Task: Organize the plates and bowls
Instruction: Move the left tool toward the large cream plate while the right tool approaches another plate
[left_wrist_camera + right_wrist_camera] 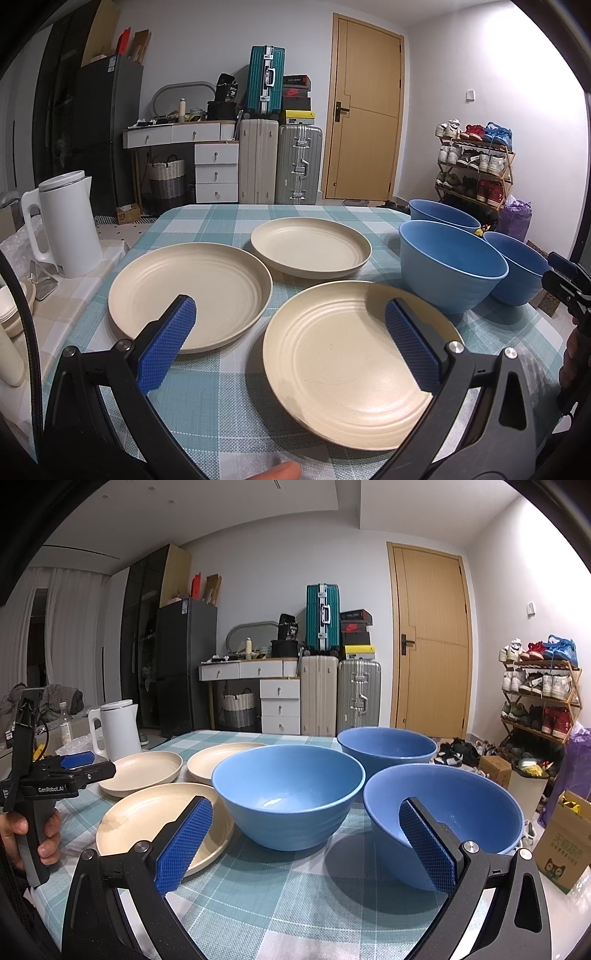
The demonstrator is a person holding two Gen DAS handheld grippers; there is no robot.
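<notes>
Three cream plates lie apart on the checked tablecloth: a near plate, a left plate and a far plate. Three blue bowls stand to their right: a middle bowl, a near right bowl and a far bowl. My left gripper is open and empty, low over the near edge between the left and near plates. My right gripper is open and empty, in front of the middle and near right bowls. The left gripper also shows in the right wrist view.
A white kettle stands on a side surface left of the table. A cardboard box sits on the floor off the table's right edge. Suitcases, drawers, a door and a shoe rack stand beyond.
</notes>
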